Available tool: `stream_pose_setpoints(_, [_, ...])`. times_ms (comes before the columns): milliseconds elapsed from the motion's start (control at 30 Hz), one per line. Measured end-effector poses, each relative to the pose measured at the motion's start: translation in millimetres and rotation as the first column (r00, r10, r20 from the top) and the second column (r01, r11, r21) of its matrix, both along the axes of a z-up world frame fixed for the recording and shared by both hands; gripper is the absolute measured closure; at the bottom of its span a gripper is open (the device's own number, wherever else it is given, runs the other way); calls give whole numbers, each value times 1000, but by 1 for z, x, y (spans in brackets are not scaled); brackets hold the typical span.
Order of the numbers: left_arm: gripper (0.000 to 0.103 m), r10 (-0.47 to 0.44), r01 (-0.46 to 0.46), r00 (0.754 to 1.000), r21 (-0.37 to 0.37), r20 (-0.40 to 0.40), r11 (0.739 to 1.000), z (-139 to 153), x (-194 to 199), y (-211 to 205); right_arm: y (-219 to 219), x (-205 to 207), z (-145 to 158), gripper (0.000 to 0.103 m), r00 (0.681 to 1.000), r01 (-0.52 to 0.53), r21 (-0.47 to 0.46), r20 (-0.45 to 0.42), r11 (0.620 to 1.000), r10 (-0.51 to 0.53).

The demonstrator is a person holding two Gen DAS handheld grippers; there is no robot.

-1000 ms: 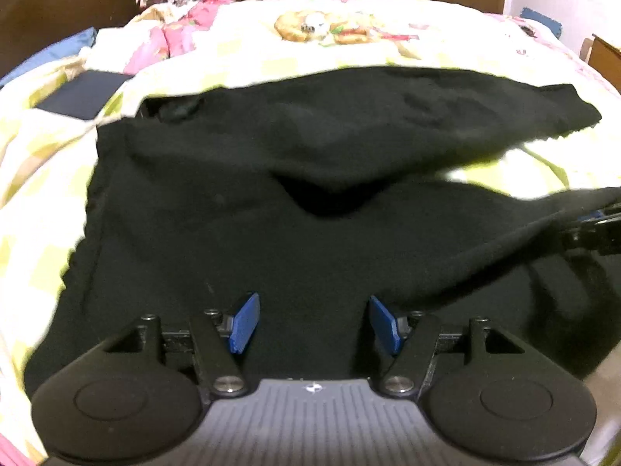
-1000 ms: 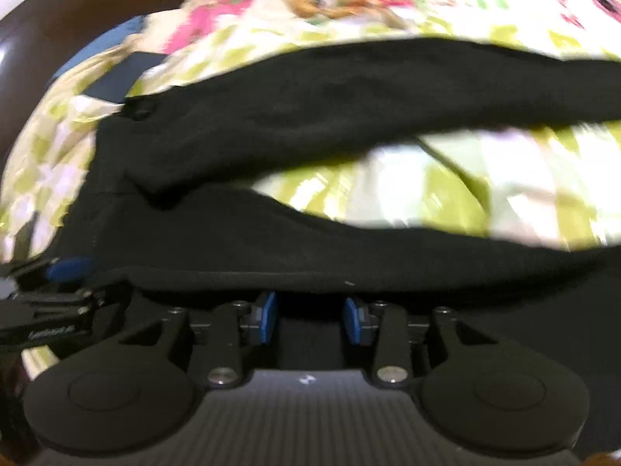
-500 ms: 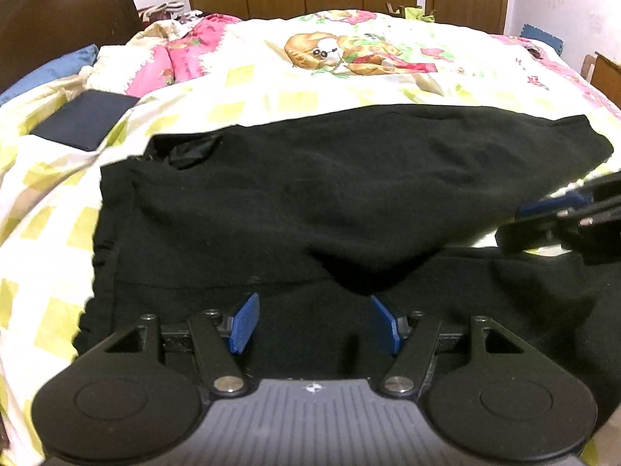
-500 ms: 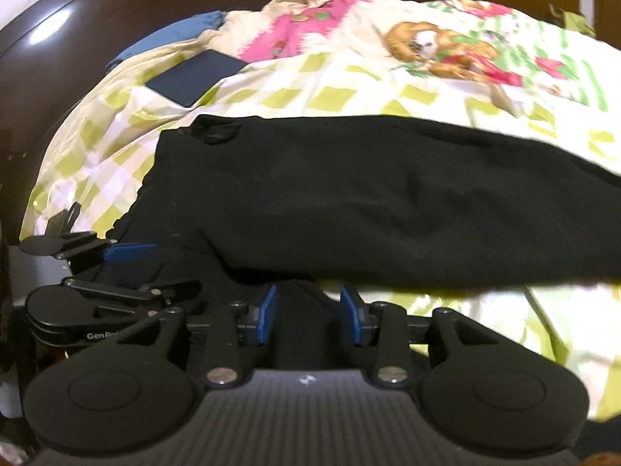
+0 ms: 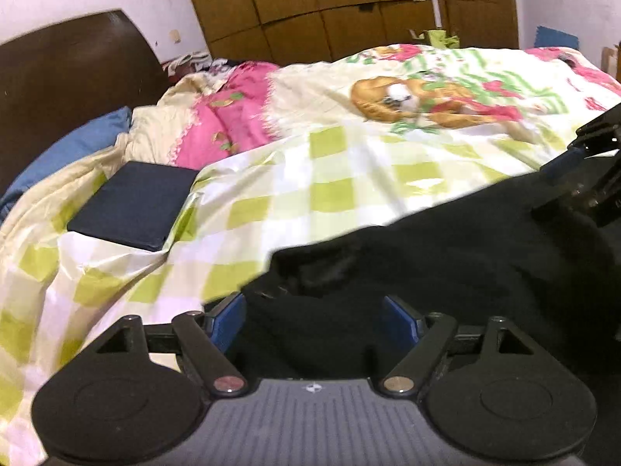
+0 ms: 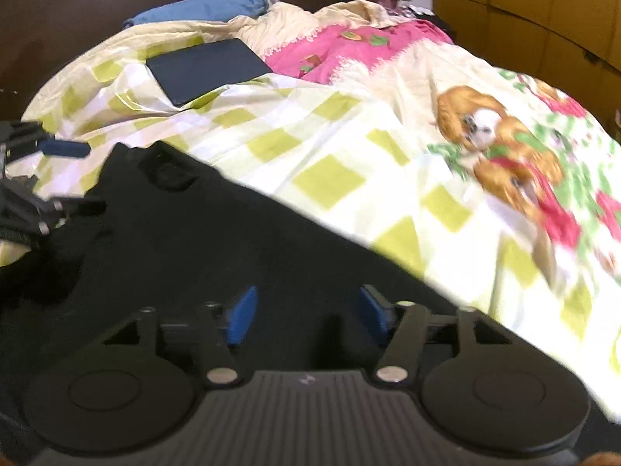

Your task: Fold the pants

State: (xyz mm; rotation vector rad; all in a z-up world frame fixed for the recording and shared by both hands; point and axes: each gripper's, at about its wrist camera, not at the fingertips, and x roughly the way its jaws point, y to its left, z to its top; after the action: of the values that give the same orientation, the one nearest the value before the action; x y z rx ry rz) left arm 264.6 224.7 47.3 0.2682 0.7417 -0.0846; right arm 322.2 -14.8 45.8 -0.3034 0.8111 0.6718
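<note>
Pants (image 5: 446, 268) lie dark and flat on the checked bedspread (image 5: 330, 178), and I read this placing as useful: the bed gives a wide soft surface where the cloth can be laid out and doubled over. One edge of the black fabric runs as a slanted line across the right wrist view, with the bedspread bare beyond it, so I judge that a fold along the length is already laid.

My left gripper (image 5: 314, 320) has its jaws opening now. The blue pads (image 5: 229, 322) stand apart, and the black cloth is seen between and under them, but they do not press on it, so I say this hand has let go. The corner of the pants with a small crumpled part (image 5: 310, 268) sits just ahead of these fingers.

My right gripper (image 6: 306, 314) is opening its jaws as well. Its pads also stand apart above the fabric (image 6: 233, 240), with cloth in the gap but no pinch that I can see. In its view the left gripper (image 6: 42, 178) appears at the far left, near the end of the garment.

A folded dark item (image 5: 132, 209) rests further up, well apart from the pants. I think it is a finished piece, but I cannot confirm that.
</note>
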Motion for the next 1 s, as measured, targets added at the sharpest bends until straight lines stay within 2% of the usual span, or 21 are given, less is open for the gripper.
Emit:
stream_pose_setpoints(100, [12, 5, -5, 999, 16, -35, 1000, -6, 27, 19, 14, 25, -10, 39, 999, -43, -20, -16, 999, 43])
stream_pose_setpoints(233, [12, 3, -3, 997, 0, -81, 1000, -16, 50, 38, 26, 46, -22, 38, 996, -84, -38, -27, 996, 83])
stream_pose_setpoints(367, [12, -41, 38, 991, -32, -125, 999, -23, 62, 43, 32, 58, -34, 33, 993, -109, -62, -53, 992, 106])
stream_pose_setpoints(533, [12, -67, 74, 984, 35, -165, 997, -35, 80, 34, 37, 67, -39, 33, 992, -118, -70, -59, 991, 114])
stream_pose_setpoints(700, [12, -86, 99, 970, 49, -228, 994, -48, 92, 30, 46, 66, -42, 32, 992, -117, -106, -54, 987, 112])
stream_pose_setpoints(800, [18, -79, 96, 972, 64, -223, 993, -53, 90, 29, 50, 61, -42, 40, 984, -173, -118, -71, 978, 165])
stream_pose_setpoints(867, [39, -57, 71, 970, 48, -234, 996, -55, 92, 31, 50, 62, -42, 54, 983, -173, -112, -81, 978, 165])
stream_pose_setpoints(900, [44, -48, 59, 972, 41, -232, 997, -55, 91, 32, 50, 64, -43, 57, 984, -163, -114, -86, 980, 153])
stream_pose_setpoints(933, [51, -42, 54, 975, 48, -219, 997, -54, 89, 31, 51, 65, -43, 65, 985, -155, -121, -91, 981, 144])
stream_pose_setpoints(1000, [59, -45, 63, 980, 85, -193, 994, -50, 82, 27, 52, 64, -42, 81, 985, -157, -130, -96, 979, 145])
